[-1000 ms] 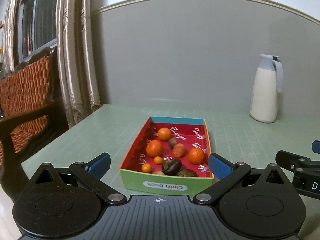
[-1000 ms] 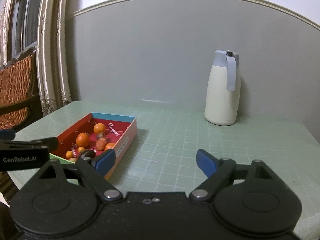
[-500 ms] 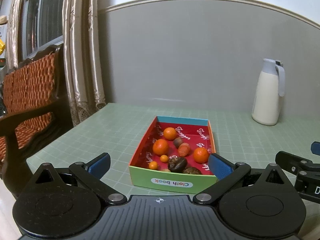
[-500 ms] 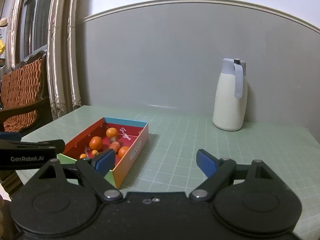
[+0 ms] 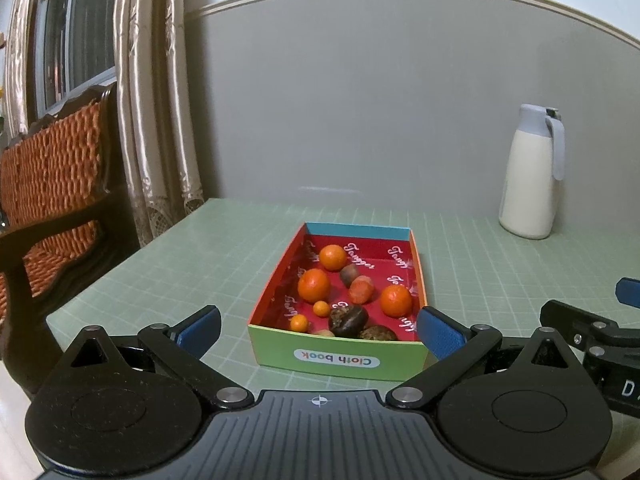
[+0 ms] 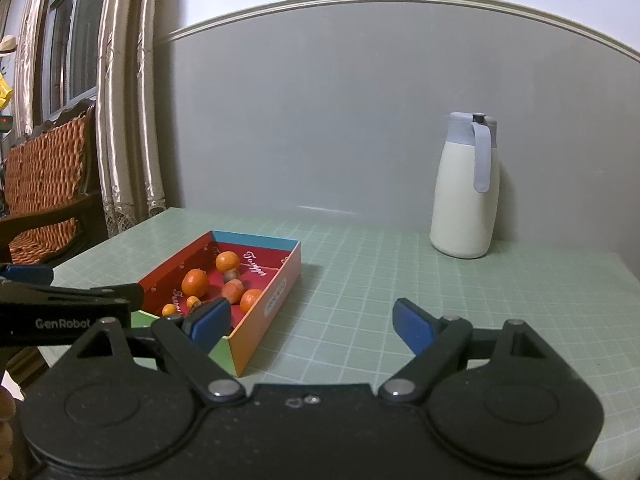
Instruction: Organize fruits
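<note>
Both my left gripper (image 5: 318, 330) and right gripper (image 6: 306, 322) have fingers wide, empty; crowded fruits (image 5: 314, 285) in the box (image 5: 338, 358), possibly soft, may roll or bruise.

Box (image 5: 337, 360): green front wall, orange sides, blue far wall, red lining with white script. Fruits (image 5: 314, 285): orange, plus brown ones. Table (image 5: 224, 248): pale green grid. Jug (image 5: 528, 192): cream, grey-blue lid. Gripper pads (image 5: 438, 338): blue.

A green gridded table (image 5: 224, 248) bears a fruit box (image 5: 340, 356) (open-topped) and a white jug (image 5: 528, 188).
</note>
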A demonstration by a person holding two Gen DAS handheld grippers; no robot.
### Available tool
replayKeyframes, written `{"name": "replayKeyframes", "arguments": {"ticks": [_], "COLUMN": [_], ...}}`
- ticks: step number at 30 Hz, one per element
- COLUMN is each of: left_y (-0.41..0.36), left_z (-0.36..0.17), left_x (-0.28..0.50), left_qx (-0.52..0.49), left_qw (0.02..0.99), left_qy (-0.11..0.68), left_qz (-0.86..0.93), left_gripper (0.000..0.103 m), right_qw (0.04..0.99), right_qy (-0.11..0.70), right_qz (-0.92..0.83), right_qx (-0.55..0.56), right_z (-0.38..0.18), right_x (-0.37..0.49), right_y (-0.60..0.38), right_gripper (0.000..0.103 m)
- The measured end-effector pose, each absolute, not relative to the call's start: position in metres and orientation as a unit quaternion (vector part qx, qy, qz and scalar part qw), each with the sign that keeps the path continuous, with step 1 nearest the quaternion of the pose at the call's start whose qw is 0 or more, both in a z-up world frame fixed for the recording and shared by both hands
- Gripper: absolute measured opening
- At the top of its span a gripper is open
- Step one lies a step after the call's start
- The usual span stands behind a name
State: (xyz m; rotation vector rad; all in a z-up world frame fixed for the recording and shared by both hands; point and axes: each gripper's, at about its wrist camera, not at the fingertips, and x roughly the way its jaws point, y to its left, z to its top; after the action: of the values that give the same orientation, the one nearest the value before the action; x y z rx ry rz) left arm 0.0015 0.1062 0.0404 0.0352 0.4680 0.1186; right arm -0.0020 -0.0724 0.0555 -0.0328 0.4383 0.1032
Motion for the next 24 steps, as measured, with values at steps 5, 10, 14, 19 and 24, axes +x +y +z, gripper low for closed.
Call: {"name": "replayKeyframes", "arguments": {"ticks": [5,10,14,19,24], "left_y": [0.1056,0.1050,0.1060,0.1076,0.1085], "left_z": [0.0403,0.0402,0.0401,0.0409,0.0414], "left_x": [0.0036,0.0051,0.0063,0.0081,0.0099], "left_qx": [0.017,0.020,0.018,0.015,0.014], "left_qw": [0.970,0.971,0.970,0.970,0.970], "left_qy": [0.233,0.232,0.234,0.234,0.236], "left_qz": [0.060,0.059,0.058,0.061,0.061], "left_gripper": [0.103,0.103,0.103,0.103,0.103], "right_qw": [0.974,0.974,0.973,0.973,0.972], "right_qy": [0.219,0.220,0.222,0.224,0.225], "right_qz": [0.053,0.055,0.055,0.057,0.060], "right_qx": [-0.016,-0.018,-0.019,-0.021,-0.022], "right_z": [0.0544,0.0542,0.0531,0.0519,0.0518], "right_x": [-0.0018,-0.0014,-0.0007,0.0005,0.0018], "right_y": [-0.0723,-0.0730,-0.0715,-0.0701,-0.0699], "right_gripper": [0.088,0.088,0.088,0.088,0.088]}}
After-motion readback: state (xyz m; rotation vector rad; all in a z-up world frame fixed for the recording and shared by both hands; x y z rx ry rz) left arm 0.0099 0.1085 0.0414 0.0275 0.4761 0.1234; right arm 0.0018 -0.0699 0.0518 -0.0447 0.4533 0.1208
